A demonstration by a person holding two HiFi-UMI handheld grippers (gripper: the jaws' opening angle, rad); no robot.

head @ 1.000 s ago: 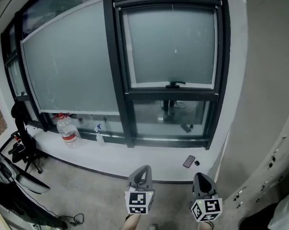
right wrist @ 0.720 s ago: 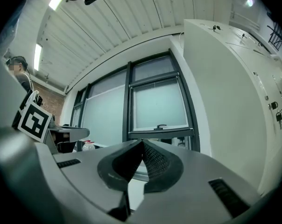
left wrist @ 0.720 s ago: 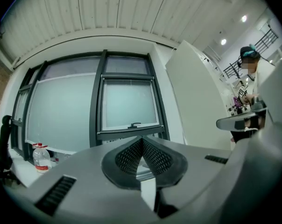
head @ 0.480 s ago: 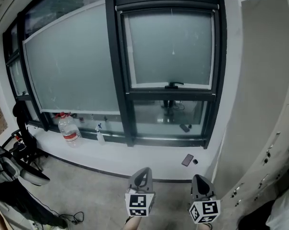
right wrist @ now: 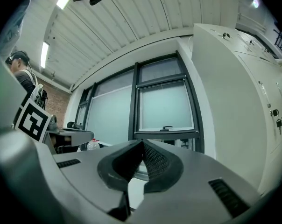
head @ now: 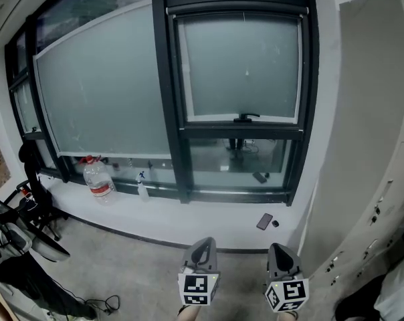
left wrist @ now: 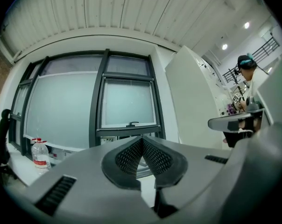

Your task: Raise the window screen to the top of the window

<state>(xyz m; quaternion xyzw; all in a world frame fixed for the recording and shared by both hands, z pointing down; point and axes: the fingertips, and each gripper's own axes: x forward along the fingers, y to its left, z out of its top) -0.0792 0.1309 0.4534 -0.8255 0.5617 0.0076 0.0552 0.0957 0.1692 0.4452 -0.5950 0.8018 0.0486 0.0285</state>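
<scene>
The window screen [head: 241, 65] is a frosted panel in the dark-framed right window. Its bottom bar, with a small black handle [head: 245, 118], hangs about two thirds of the way down, and clear glass shows below it. My left gripper [head: 202, 249] and right gripper [head: 282, 251] are side by side at the bottom of the head view, well short of the window. Both are shut and hold nothing. The left gripper view has the shut tips [left wrist: 142, 139] just under the handle [left wrist: 132, 123]. In the right gripper view the tips [right wrist: 142, 143] sit below and left of the handle [right wrist: 167, 127].
A white sill [head: 209, 216] below the window carries a large water bottle [head: 97, 179], a spray bottle [head: 142, 187] and a phone [head: 264, 221]. A tall white cabinet [head: 362, 146] stands close on the right. A dark chair and stands [head: 28, 206] are at the left. A person [left wrist: 247, 78] stands behind.
Both grippers have come a little nearer the window, still side by side with jaws shut. The screen has not moved.
</scene>
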